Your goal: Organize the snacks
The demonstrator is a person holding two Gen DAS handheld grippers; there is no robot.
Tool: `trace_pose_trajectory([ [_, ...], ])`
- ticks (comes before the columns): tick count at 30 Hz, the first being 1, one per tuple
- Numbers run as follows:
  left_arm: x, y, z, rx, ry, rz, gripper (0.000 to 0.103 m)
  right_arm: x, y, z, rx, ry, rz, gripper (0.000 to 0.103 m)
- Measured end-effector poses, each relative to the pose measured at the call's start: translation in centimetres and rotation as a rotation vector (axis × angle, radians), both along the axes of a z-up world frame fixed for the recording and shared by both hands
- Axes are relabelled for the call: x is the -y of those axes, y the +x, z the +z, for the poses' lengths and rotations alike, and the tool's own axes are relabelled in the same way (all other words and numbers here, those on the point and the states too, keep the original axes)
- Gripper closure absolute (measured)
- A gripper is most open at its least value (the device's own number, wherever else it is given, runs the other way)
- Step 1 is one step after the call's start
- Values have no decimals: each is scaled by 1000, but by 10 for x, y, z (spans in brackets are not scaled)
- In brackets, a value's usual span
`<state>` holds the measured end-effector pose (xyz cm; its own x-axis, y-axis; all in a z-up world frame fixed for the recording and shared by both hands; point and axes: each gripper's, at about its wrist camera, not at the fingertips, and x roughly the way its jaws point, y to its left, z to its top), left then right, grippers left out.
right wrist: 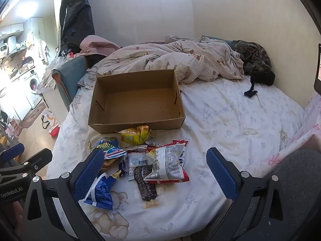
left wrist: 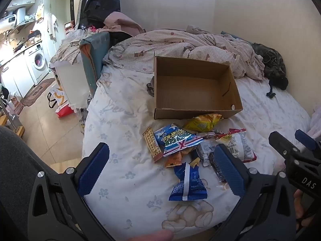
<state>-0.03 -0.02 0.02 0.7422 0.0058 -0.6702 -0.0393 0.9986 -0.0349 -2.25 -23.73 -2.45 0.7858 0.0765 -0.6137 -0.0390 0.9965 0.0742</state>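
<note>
An empty cardboard box (left wrist: pixel 197 88) is seen standing open on the bed sheet (left wrist: pixel 124 120), its near wall just behind a loose heap of snack packets that are apparently laid out within easy reach for sorting into it. A yellow packet (left wrist: pixel 202 123) is found touching the foot of the box, while a blue-and-white bag (left wrist: pixel 177 139), a dark blue pouch (left wrist: pixel 187 182), a white packet with red trim (right wrist: pixel 169 165) and a dark bar in clear wrap (right wrist: pixel 145 182) are spread nearer the camera, none yet inside. The left gripper (left wrist: pixel 160 170) is held above the near edge of the heap, tilted downward, its blue pads spread wide with nothing clasped between them. The right gripper (right wrist: pixel 154 172) is posed alongside in the same downward slant, likewise gaping and empty, the packets framed between its fingers. A rumpled quilt (right wrist: pixel 180 62) is left bunched behind the box against the wall.
</note>
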Motion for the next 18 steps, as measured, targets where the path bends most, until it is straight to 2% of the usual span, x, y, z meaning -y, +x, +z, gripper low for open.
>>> trace_pose_trajectory([
  [18,0,0,0,0,-3,1,0,0,0,1,3,-4,0,0],
])
